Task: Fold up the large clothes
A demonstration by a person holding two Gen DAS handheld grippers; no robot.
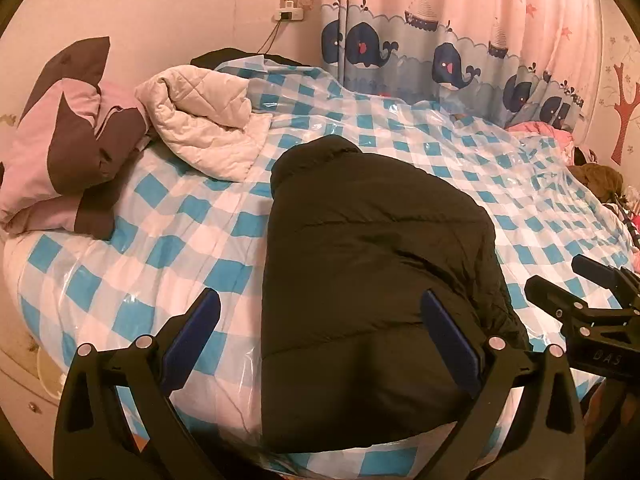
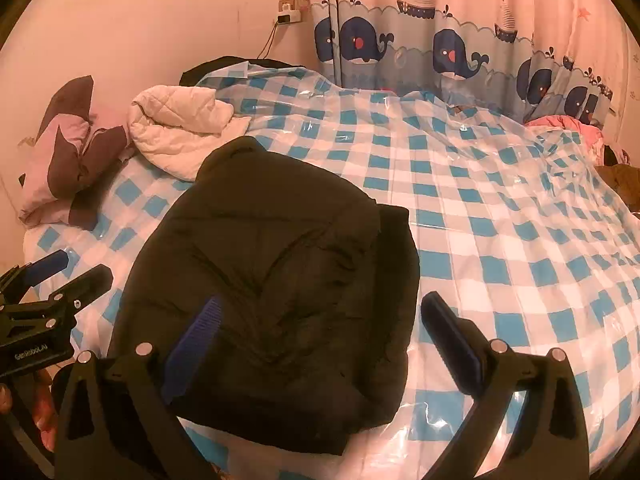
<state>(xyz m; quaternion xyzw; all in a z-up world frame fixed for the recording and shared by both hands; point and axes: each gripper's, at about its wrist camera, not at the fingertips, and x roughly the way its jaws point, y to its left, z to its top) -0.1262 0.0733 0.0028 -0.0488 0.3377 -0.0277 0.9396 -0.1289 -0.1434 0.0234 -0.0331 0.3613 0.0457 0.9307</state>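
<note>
A black padded jacket (image 1: 372, 280) lies folded into a long bundle on the blue-and-white checked bed cover (image 1: 168, 248); it also shows in the right wrist view (image 2: 280, 280). My left gripper (image 1: 320, 320) is open and empty, hovering over the jacket's near left edge. My right gripper (image 2: 320, 324) is open and empty, over the jacket's near right edge. Each gripper shows in the other's view: the right gripper (image 1: 576, 292) at the right, the left gripper (image 2: 68, 276) at the left.
A white quilted blanket (image 1: 208, 120) and a pink-and-brown garment (image 1: 72, 148) lie at the bed's far left by the wall. A whale-print curtain (image 1: 440, 48) hangs behind. Pink clothes (image 1: 544, 130) and a brown item (image 1: 596, 176) sit at the far right. A drawer front (image 1: 28, 404) shows below left.
</note>
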